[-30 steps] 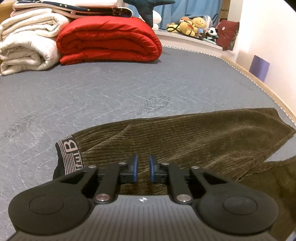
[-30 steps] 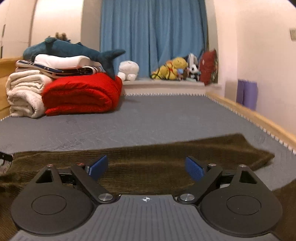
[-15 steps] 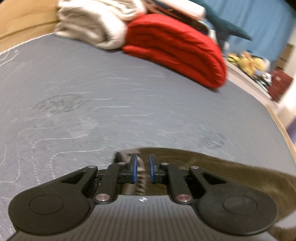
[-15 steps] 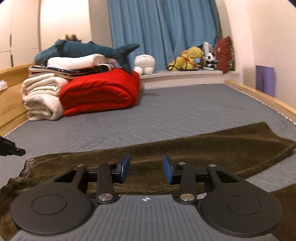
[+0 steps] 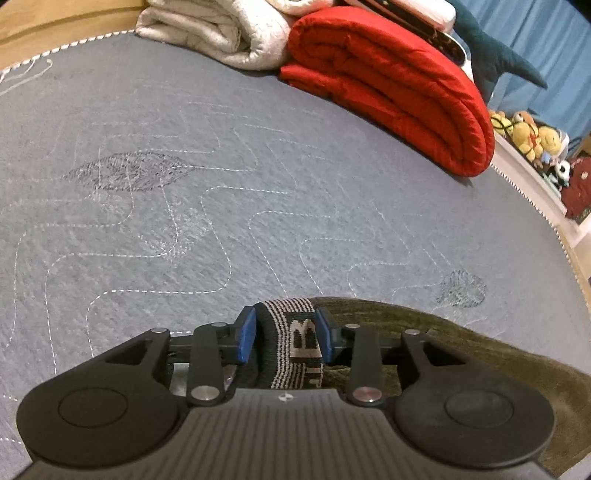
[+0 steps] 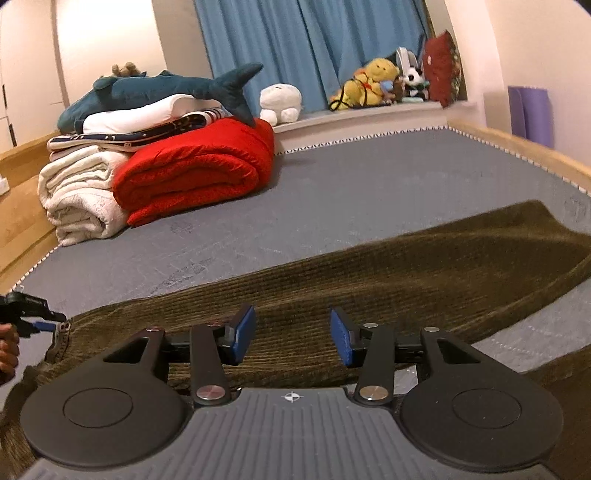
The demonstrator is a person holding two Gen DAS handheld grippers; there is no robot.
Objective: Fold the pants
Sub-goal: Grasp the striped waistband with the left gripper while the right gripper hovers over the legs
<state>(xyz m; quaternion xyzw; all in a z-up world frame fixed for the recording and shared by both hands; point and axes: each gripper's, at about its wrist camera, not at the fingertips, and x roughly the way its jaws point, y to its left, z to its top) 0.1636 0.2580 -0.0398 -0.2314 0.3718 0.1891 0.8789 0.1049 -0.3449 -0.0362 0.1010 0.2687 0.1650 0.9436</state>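
Observation:
Olive-brown corduroy pants [image 6: 424, 266] lie spread flat across the grey mattress [image 5: 184, 184]. Their striped waistband [image 5: 295, 325] with a letter B stands between the blue pads of my left gripper [image 5: 285, 334], whose jaws are opening; the band nearly fills the gap. In the right wrist view that left gripper [image 6: 40, 325] sits at the far left, at the waistband end [image 6: 61, 338], with a hand [image 6: 7, 350] behind it. My right gripper [image 6: 291, 334] hovers low over the middle of the pants, its jaws opening slightly with only flat fabric below.
A rolled red quilt [image 5: 399, 85] and white blankets [image 5: 221, 33] are stacked at the bed's far side, with a plush shark [image 6: 166, 86] on top. Stuffed toys [image 6: 373, 85] line the window ledge. A wooden bed rail [image 6: 517, 147] runs along the right.
My left gripper swung left along the pants to the waistband end, rolled, and its jaws went from shut to straddling the band. My right gripper's jaws narrowed from wide.

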